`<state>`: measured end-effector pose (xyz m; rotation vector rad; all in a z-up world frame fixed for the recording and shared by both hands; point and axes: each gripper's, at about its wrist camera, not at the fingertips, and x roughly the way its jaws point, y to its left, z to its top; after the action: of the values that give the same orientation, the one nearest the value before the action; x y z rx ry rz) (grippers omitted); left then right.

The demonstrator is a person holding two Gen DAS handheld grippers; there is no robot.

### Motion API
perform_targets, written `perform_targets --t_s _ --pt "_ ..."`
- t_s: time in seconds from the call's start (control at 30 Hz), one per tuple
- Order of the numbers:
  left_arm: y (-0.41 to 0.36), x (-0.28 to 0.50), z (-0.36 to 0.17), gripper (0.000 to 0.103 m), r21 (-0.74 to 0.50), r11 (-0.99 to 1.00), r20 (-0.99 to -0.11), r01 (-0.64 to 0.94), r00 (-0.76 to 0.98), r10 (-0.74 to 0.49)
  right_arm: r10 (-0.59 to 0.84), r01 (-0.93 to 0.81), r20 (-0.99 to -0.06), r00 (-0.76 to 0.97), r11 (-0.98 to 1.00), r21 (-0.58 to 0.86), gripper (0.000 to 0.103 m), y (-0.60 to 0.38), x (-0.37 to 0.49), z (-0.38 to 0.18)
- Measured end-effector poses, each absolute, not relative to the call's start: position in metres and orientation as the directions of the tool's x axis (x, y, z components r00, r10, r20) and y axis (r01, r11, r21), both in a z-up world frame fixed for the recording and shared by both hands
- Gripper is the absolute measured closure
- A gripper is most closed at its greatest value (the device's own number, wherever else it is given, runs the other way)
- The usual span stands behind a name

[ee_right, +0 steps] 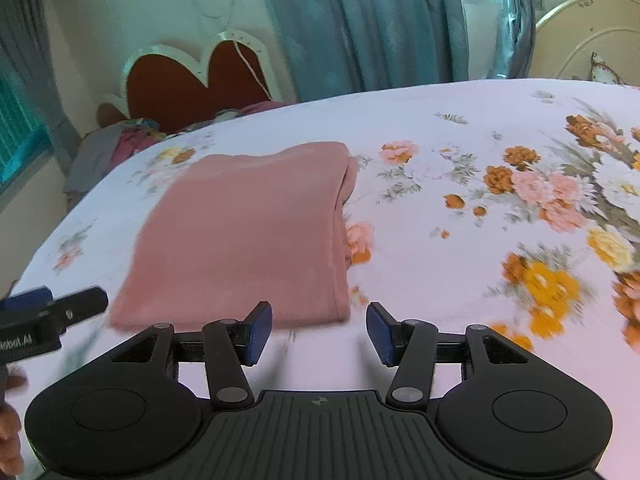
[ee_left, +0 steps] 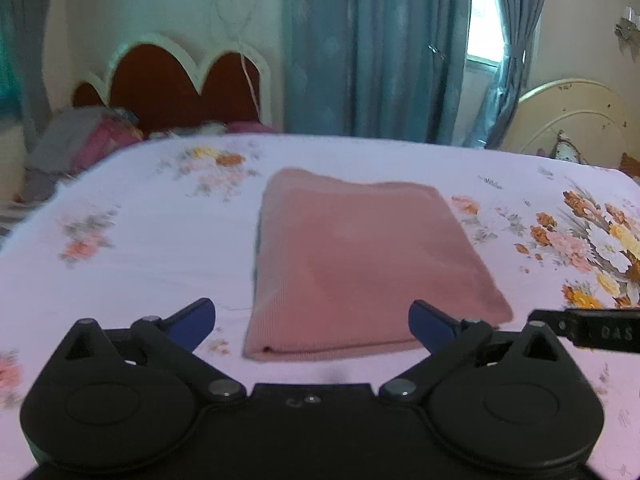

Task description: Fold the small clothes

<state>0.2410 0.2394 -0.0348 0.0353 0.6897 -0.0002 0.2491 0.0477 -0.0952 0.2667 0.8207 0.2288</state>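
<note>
A pink ribbed garment lies folded into a flat rectangle on the floral bedsheet. It also shows in the right wrist view. My left gripper is open and empty, just in front of the garment's near edge. My right gripper is open and empty, at the garment's near right corner. A finger of the right gripper shows at the right edge of the left wrist view. A finger of the left gripper shows at the left edge of the right wrist view.
The bed has a red scalloped headboard at the far left with a pile of clothes below it. Blue curtains hang behind the bed. A cream metal bed frame stands at the far right.
</note>
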Motion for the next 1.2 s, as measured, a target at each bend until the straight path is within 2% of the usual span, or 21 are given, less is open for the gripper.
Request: perform_targets --t_s 0.1,0.23,0.37,0.5,0.63,0.7,0.73,0.77,0.83,0.93,1.2 --pt "0.226 0.208 -0.016 0.000 0.060 0.998 -0.633 -0.021 0.772 0.054 0.331 -0.138 -0.671 0.663 0.936 0.325 0.046 0.041 0.211 -0.079" --pt "0.210 0.162 0.008 0.000 0.065 0.998 -0.620 -0.007 0.784 0.046 0.339 -0.177 -0.651 0.679 0.936 0.303 0.030 0.035 0.161 -0.055" --pt "0.201 0.128 0.029 0.000 0.080 0.996 -0.605 -0.034 0.793 0.076 0.361 -0.205 -0.627 0.691 0.929 0.310 0.029 0.028 0.122 -0.031" --pt "0.202 0.097 0.051 0.000 0.004 0.998 -0.598 -0.060 0.800 0.050 0.387 -0.253 -0.578 0.718 0.919 0.302 0.029 0.024 0.088 -0.004" --pt "0.195 0.070 0.064 0.000 0.059 0.990 -0.533 -0.124 0.835 0.137 0.392 -0.278 -0.520 0.759 0.917 0.286 0.028 0.023 0.059 0.022" --pt "0.192 0.060 0.068 0.000 0.082 0.990 -0.530 -0.117 0.836 0.143 0.378 -0.276 -0.493 0.784 0.923 0.270 0.027 0.022 0.047 0.034" --pt "0.190 0.056 0.070 0.000 0.084 0.990 -0.533 -0.116 0.834 0.143 0.359 -0.266 -0.479 0.801 0.930 0.254 0.022 0.022 0.040 0.040" --pt "0.190 0.053 0.073 0.000 0.081 0.990 -0.538 -0.118 0.831 0.143 0.337 -0.252 -0.466 0.818 0.938 0.236 0.012 0.022 0.034 0.045" --pt "0.190 0.045 0.077 0.000 0.058 0.991 -0.543 -0.120 0.829 0.132 0.279 -0.221 -0.430 0.858 0.958 0.182 0.005 0.024 0.021 0.054" --pt "0.188 0.035 0.083 0.000 0.037 0.990 -0.543 -0.133 0.830 0.131 0.219 -0.186 -0.395 0.892 0.975 0.121 0.005 0.029 0.009 0.061" --pt "0.181 0.020 0.091 0.000 0.074 0.989 -0.511 -0.132 0.846 0.151 0.224 -0.183 -0.385 0.895 0.973 0.140 0.005 0.021 -0.002 0.060"
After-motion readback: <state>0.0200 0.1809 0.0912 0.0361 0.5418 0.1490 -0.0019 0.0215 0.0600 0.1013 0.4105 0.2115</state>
